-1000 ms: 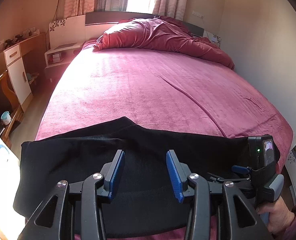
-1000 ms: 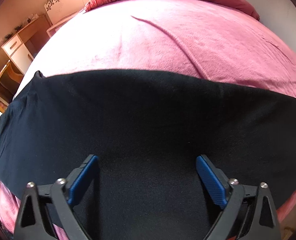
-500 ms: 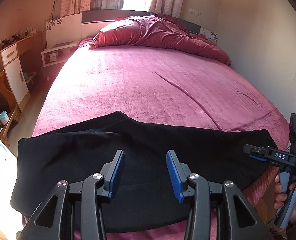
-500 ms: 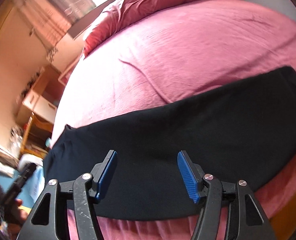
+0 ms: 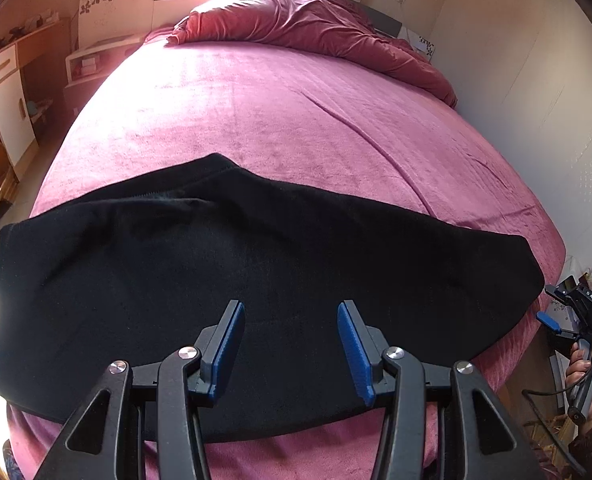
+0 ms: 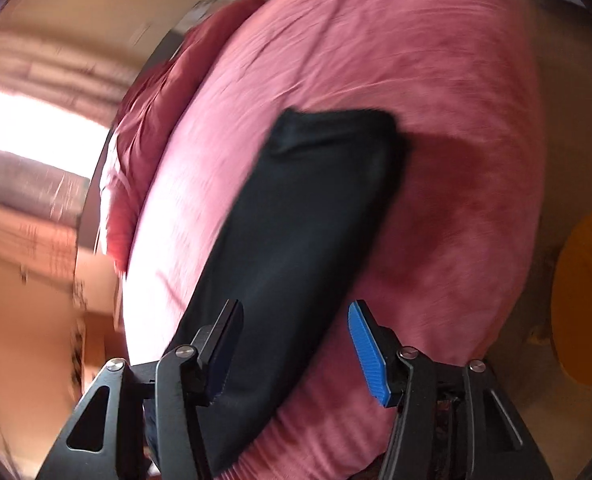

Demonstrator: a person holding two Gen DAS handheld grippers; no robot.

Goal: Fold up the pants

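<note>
Across the near end of the bed [image 5: 296, 120] in your left wrist view, the black pants [image 5: 256, 280] lie flat, already doubled into one long band, and your left gripper [image 5: 288, 344] hangs over their near edge with fingers spread and empty. Off to the right, your right gripper [image 5: 576, 312] sits beyond the leg end, clear of the cloth. Your right wrist view is blurred; there the pants [image 6: 304, 232] run away lengthwise and that gripper [image 6: 292, 344] is also spread, holding nothing. Pinch only the top layer and I expect the band will peel apart as you lift.
</note>
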